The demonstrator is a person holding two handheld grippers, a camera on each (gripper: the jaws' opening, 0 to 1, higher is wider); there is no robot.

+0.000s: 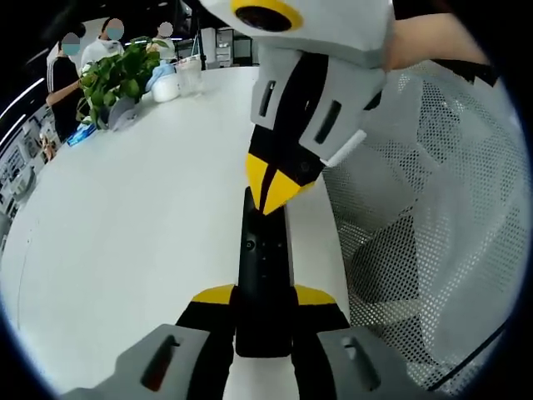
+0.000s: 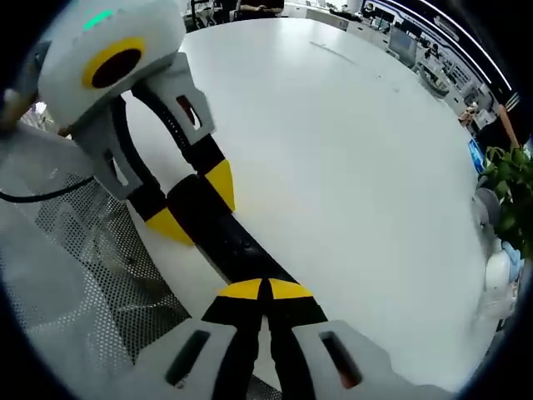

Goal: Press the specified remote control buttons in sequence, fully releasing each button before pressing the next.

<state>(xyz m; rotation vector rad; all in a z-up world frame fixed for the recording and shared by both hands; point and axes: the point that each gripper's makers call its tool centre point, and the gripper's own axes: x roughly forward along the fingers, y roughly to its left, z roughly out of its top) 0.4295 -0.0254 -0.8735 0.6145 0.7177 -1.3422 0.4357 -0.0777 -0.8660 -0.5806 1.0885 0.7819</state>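
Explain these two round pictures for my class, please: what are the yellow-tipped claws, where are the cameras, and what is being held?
A person holds two hand grippers; each carries a fisheye camera looking along its own jaws. In the left gripper view, the left gripper rises from the bottom, its yellow-tipped jaws clamped on a black remote. The right gripper reaches in from above, tips closed together, touching the remote's far end. The right gripper view shows the same from the other side: its closed tips on the remote, the left gripper opposite. Below is a white table; at its far end stand a plant and containers. A mesh chair sits beside it.
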